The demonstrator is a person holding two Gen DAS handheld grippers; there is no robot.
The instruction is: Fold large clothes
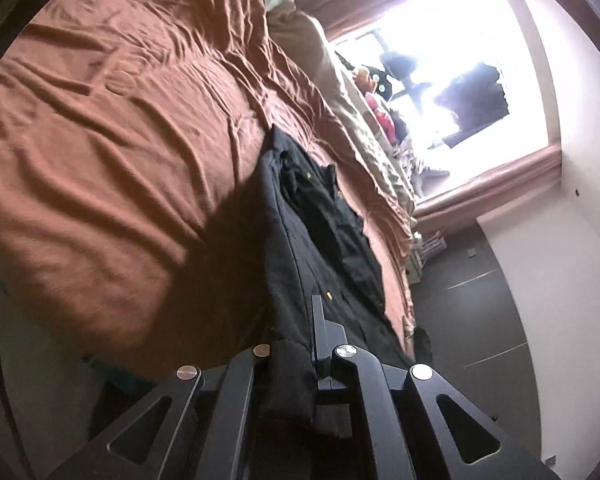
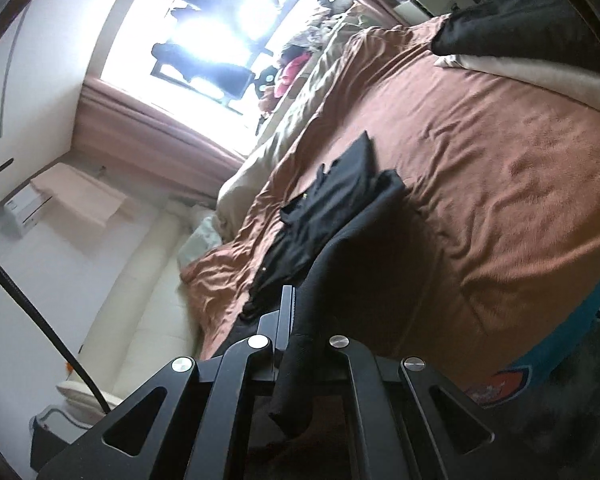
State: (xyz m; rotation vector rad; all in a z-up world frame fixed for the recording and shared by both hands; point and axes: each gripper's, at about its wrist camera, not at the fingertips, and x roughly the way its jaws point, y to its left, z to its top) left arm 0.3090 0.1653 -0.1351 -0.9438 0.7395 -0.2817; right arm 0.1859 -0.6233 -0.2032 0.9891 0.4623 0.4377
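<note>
Black garment point(image 1: 320, 216) | lengthwise away across bed point(image 1: 112, 128) | both hand-held grippers point(image 1: 300, 344) point(image 2: 296, 320) clamped on its near edge

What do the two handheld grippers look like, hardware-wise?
Both match. The left gripper and the right gripper are matte black, with angular linkage arms that have triangular cut-outs and round silver pivot caps at the joints. The fingers are thin, flat black blades. A dark braided cable shows at the left of the right wrist view. No hands or sleeves show.
</note>
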